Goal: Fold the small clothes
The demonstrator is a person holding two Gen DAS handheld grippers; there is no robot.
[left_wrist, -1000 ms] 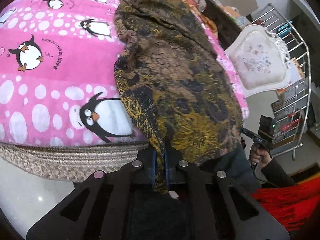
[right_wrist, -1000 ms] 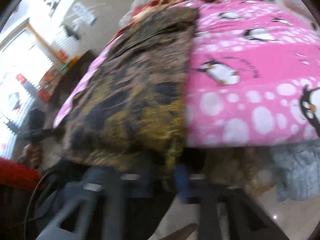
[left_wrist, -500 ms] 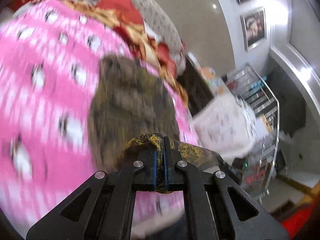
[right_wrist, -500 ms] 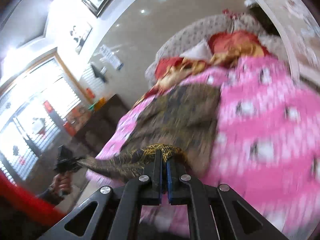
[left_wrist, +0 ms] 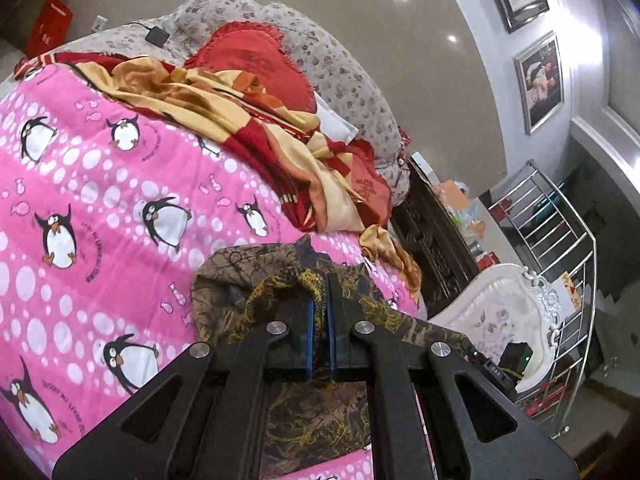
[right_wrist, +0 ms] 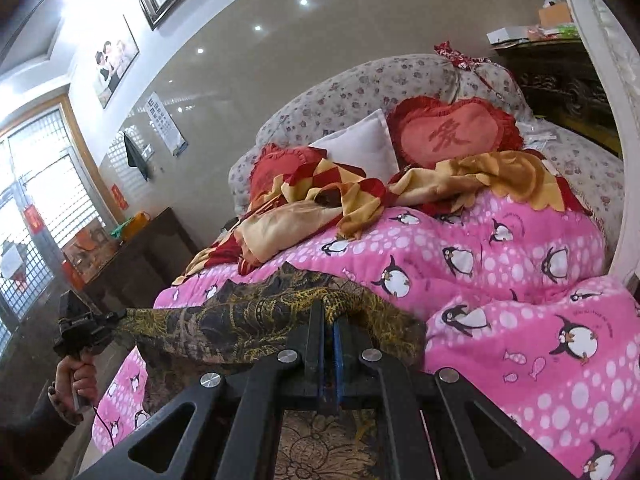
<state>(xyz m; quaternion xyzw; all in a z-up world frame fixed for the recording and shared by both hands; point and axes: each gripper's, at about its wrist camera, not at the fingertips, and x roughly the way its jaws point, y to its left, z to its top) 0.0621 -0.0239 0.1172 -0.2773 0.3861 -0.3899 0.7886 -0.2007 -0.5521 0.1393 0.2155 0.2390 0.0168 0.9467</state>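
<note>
Both our grippers, left gripper (left_wrist: 319,312) and right gripper (right_wrist: 329,322), fingers pinched tight on the near edge of the brown-and-gold patterned garment (right_wrist: 244,316), just swung it up off the bed's pink penguin-print quilt (left_wrist: 100,208), so we reckon the fold's halfway.

My left wrist camera sits just behind my left gripper (left_wrist: 319,300), looking along its fingers and slightly downward across the bed. The pink quilt (left_wrist: 100,216) fills the left of the frame, a white chair (left_wrist: 496,312) and a railing (left_wrist: 560,240) the right edge. My right wrist camera sits just behind my right gripper (right_wrist: 328,320), facing the headboard (right_wrist: 360,92), with a window (right_wrist: 36,216) at far left. Both views are close over the garment (left_wrist: 224,280) and share the quilt, the red heart cushion (right_wrist: 452,136) and the striped blanket (left_wrist: 256,120). The right view also catches my left gripper (right_wrist: 116,318) and left hand (right_wrist: 78,380).
</note>
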